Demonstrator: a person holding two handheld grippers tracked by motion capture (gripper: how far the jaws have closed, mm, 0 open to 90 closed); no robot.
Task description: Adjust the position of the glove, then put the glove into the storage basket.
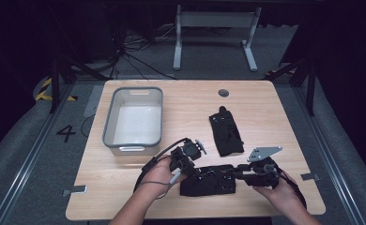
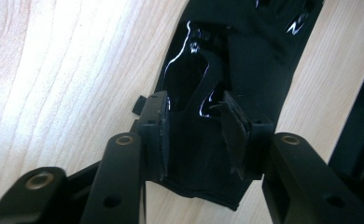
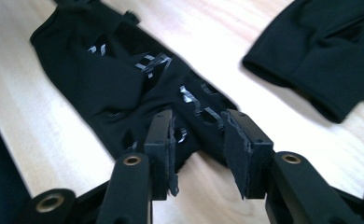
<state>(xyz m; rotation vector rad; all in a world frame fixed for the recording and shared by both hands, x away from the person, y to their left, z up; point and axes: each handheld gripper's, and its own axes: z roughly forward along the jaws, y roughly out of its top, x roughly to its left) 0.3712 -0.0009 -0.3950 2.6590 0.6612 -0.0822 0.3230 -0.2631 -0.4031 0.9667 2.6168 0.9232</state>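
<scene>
Grippers are counted as two, black garments as two, and one grey tub is seen. At the near edge of the wooden table (image 1: 275, 108), the left gripper (image 1: 196, 169) and the right gripper (image 1: 236, 173) are set at the two ends of the near garment (image 1: 209, 180), which is laid flat crosswise between them.

From the left gripper view, the jaws are seen parted, with the hem end of this garment (image 2: 245, 60) lying between the pads and running on toward 12 o'clock; the pads are not pressed on it, so it is released. From the right gripper view, the jaws are likewise spread, and the cloth (image 3: 105, 79) is stretched from between them toward 10 o'clock, unpinched.

Beyond, toward 12 o'clock of the right gripper, the second garment (image 1: 225, 131) is laid lengthwise, apart from the first. Farther off, at 11 o'clock, the tub (image 1: 107, 126) is placed near the table's left edge.
</scene>
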